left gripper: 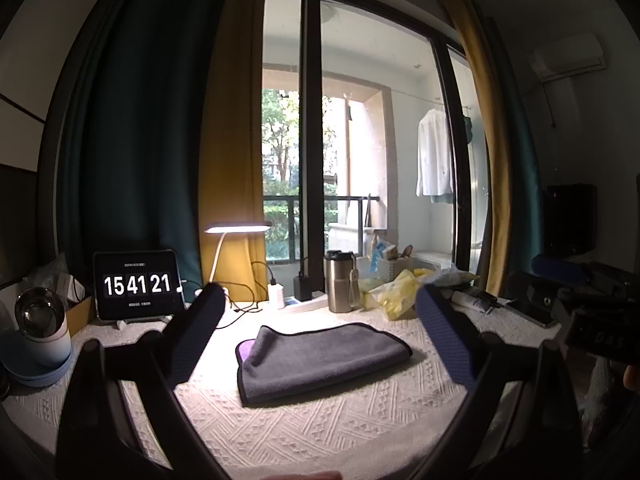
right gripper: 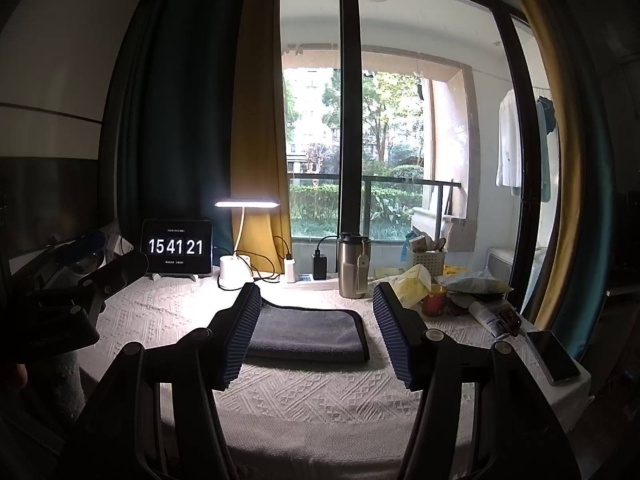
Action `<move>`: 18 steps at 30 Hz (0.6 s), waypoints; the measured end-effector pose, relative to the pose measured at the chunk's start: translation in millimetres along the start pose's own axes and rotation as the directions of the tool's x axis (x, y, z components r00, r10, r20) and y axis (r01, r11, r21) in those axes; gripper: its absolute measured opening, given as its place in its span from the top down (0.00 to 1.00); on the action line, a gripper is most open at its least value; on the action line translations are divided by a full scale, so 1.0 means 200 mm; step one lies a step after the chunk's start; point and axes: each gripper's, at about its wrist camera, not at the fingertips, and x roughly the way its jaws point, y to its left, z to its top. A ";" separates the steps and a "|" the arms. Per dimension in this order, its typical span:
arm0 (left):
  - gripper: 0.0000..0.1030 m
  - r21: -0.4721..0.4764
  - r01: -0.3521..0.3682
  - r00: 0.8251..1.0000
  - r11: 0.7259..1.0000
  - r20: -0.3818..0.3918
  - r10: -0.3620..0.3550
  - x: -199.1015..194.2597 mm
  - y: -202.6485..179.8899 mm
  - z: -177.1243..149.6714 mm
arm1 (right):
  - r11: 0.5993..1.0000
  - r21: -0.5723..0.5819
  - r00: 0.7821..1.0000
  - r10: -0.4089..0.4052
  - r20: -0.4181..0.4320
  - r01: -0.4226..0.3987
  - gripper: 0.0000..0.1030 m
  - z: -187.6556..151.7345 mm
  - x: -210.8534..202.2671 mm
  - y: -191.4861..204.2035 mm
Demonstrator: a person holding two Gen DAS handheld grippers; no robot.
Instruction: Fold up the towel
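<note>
1. The grey microfibre towel [left gripper: 320, 360] with black trim lies folded flat on the white woven tablecloth [left gripper: 320, 440], mid-table, a purple underside peeking out at its left end.
2. My left gripper [left gripper: 320, 320] hangs above the cloth with fingers spread wide, holding nothing; my right gripper [right gripper: 316, 320] is likewise wide open and empty, well clear of the towel.
3. I judge the fold largely made; another halving may remain.
4. Risk: pinching only the top layer would peel the fold open instead of lifting the whole stack.
5. Risk: the soft tablecloth could be nipped along with the towel and drag.
6. Risk: a wide swing could knock the steel tumbler [right gripper: 352, 264] or the white desk lamp [right gripper: 240, 240] just behind.
</note>
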 end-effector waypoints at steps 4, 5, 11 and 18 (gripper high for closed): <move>0.06 0.000 -0.001 1.000 1.000 0.001 0.001 0.00 0.00 0.00 | 1.000 0.000 1.000 0.000 0.000 0.000 0.40 0.00 0.00 0.00; 0.06 0.000 0.000 1.000 1.000 0.000 0.000 0.00 0.00 0.00 | 1.000 0.000 1.000 0.001 -0.001 -0.001 0.40 0.00 0.00 0.00; 0.06 0.000 0.000 1.000 1.000 0.000 0.000 0.00 0.00 0.00 | 1.000 0.000 1.000 0.001 -0.006 -0.001 0.40 -0.01 0.01 0.00; 0.06 -0.001 -0.001 1.000 1.000 0.000 0.001 0.00 0.00 0.00 | 1.000 0.001 1.000 0.002 -0.007 -0.002 0.40 -0.02 0.01 0.00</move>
